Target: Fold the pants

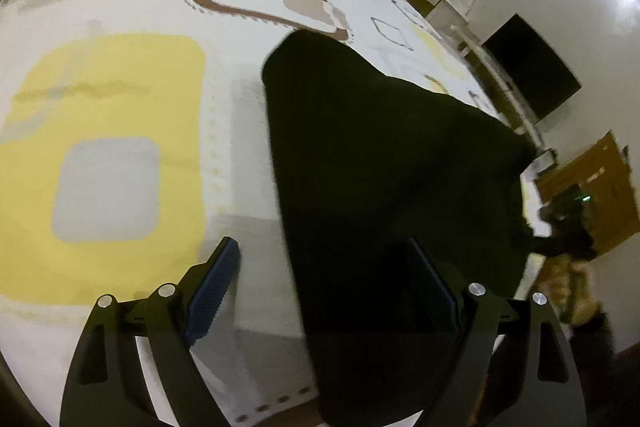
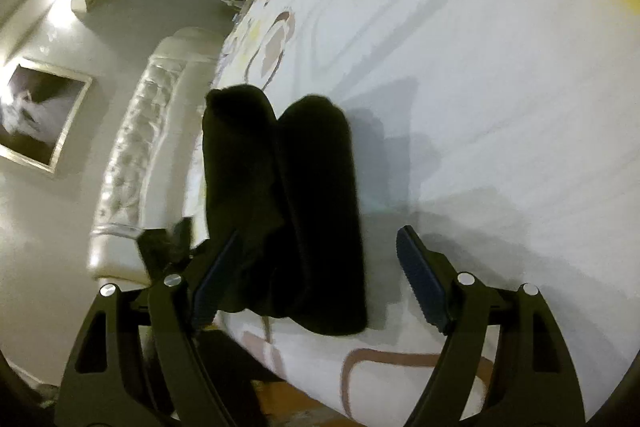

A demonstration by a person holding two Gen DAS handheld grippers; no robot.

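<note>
Up close on the left: left gripper (image 1: 324, 267) spread wide, nothing between the pads, hanging over the near edge of the black pants (image 1: 380, 167). Same story on the right: right gripper (image 2: 316, 259) gaping open, empty, poised above the near end of the same garment. Just beyond the fingertips, pants lying on the patterned bedsheet (image 2: 500, 87), seen from the right wrist as two dark legs side by side, touching along the middle, running away toward the far side of the bed. From the left wrist, one broad dark sheet, widening toward the bed's edge. Farther off, tufted headboard (image 2: 136, 147) and a framed picture (image 2: 36, 115) on the wall.

Risks from here, as a judgement: fabric near the mattress edge, so a pull that way likely to drag it off. Black on black, layers hard to tell apart, so a pinch on one layer only likely to leave a crooked fold. Uneven lift between the two sides, and the legs skew apart.
</note>
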